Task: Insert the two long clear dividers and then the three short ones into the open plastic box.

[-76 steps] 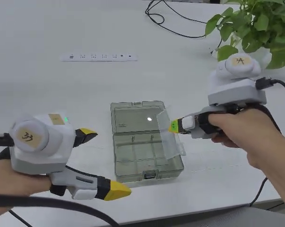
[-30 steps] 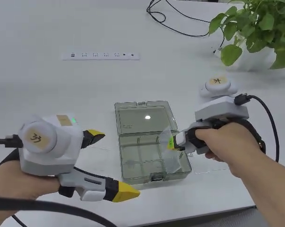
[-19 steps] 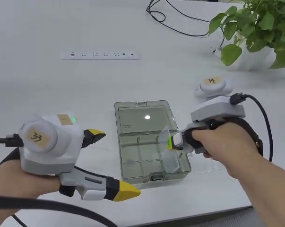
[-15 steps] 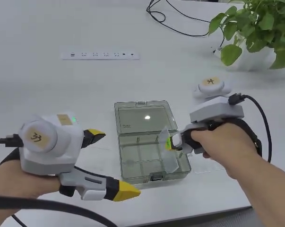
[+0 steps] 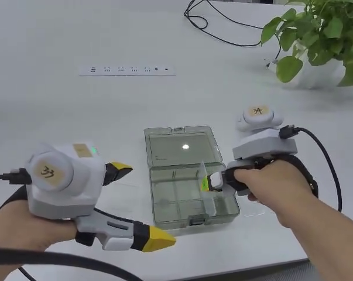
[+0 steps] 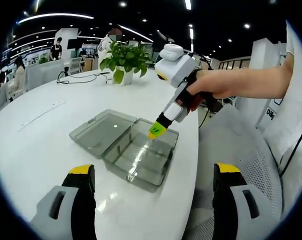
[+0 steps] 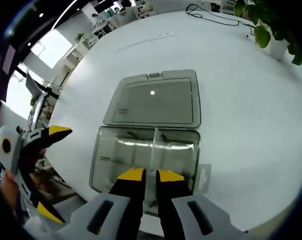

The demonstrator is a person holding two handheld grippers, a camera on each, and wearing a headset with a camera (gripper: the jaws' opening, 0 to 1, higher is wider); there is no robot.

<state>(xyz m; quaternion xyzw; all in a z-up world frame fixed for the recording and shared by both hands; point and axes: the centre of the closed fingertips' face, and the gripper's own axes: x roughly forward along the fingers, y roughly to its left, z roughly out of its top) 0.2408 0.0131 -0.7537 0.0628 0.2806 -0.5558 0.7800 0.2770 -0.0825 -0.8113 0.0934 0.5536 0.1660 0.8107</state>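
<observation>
The open smoky plastic box (image 5: 164, 202) lies on the white table, its lid (image 5: 179, 146) folded back flat. My right gripper (image 5: 206, 183) is shut on a clear divider (image 5: 204, 196), which stands on edge inside the tray near its right half. In the right gripper view the divider (image 7: 154, 147) runs from between the jaws toward the hinge side of the box (image 7: 108, 150). My left gripper (image 5: 141, 205) hangs open to the left of the box, holding nothing. In the left gripper view the box (image 6: 115, 137) lies ahead, with the right gripper (image 6: 156, 130) over it.
Another clear piece (image 7: 204, 177) lies on the table against the tray's right side. A power strip (image 5: 127, 70) sits farther back. Behind it are black cables (image 5: 223, 32) and a potted plant (image 5: 322, 32) at the back right. The table's front edge is close below the box.
My right gripper has come down and left with the divider, from tilted above the box's right side to standing inside the tray. The left gripper has stayed open in place.
</observation>
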